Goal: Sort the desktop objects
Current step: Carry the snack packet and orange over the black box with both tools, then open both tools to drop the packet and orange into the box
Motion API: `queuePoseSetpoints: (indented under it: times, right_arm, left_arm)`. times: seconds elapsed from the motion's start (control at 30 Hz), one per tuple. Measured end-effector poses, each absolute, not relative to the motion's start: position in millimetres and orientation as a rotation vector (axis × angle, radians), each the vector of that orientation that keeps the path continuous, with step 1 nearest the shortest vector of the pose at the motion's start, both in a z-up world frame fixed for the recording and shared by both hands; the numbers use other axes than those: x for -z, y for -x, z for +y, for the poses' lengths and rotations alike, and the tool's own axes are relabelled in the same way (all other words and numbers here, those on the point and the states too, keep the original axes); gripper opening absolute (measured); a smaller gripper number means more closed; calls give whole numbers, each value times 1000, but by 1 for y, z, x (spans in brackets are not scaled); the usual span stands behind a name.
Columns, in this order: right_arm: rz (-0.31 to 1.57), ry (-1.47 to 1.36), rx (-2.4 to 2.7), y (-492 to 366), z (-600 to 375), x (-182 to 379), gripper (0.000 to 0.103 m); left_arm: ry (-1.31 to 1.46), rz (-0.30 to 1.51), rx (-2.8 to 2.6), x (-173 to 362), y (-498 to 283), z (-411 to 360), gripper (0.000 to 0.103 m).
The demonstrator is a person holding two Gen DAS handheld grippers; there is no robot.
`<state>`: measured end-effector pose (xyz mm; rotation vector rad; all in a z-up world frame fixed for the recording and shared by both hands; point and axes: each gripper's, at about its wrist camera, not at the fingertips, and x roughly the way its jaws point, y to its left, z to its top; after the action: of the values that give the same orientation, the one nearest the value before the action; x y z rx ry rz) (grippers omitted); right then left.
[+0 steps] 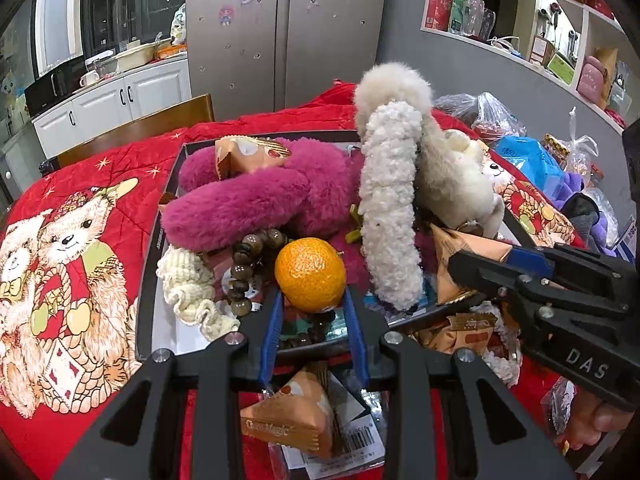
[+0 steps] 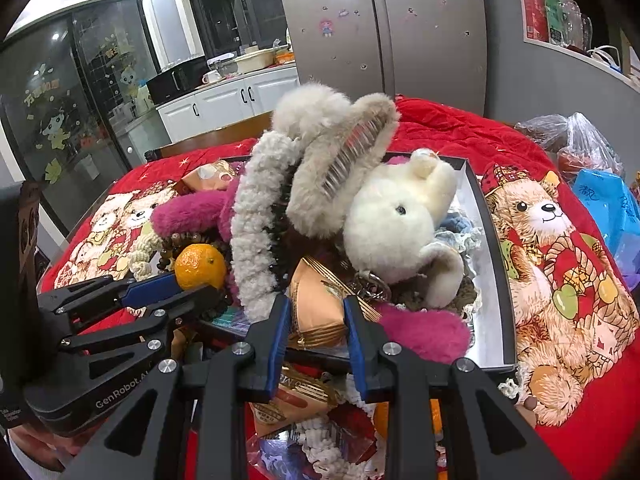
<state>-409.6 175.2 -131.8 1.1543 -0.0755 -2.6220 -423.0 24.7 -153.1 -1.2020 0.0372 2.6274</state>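
A black tray on a red bear-print quilt holds a heap of objects. My left gripper has its blue pads on both sides of an orange mandarin, shut on it; it also shows in the right wrist view. My right gripper has its pads on both sides of a tan pyramid snack packet, shut on it. In the heap are a magenta fluffy hair claw, a white fluffy hair claw, a white plush bear and a dark bead bracelet.
A ChocoMagic snack packet and other wrappers lie in front of the tray. Plastic bags stand at the right. A wooden chair back, white cabinets and a grey fridge are behind the table.
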Motion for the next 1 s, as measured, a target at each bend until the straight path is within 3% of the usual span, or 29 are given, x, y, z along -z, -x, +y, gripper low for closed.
queuePoseSetpoints:
  times: [0.1, 0.17, 0.2, 0.27, 0.43, 1.0]
  right_arm:
    - [-111, -1138, 2622, 408, 178, 129, 38]
    - [-124, -1137, 2623, 408, 179, 127, 54]
    - [-122, -1123, 2629, 407, 179, 124, 54]
    - [-115, -1102, 2638, 404, 178, 120, 59]
    - [-135, -1106, 2640, 403, 178, 115, 64]
    - [-190, -1051, 2679, 388, 198, 93, 64]
  left_arm:
    - [1200, 48, -2649, 150, 422, 23, 36]
    - [1180, 53, -2655, 145, 420, 22, 49]
    - [1169, 57, -2659, 143, 419, 23, 57]
    - [1151, 71, -2671, 139, 416, 24, 61]
    - [1132, 97, -2689, 130, 411, 26, 62]
    - [1108, 52, -2735, 106, 405, 9, 63]
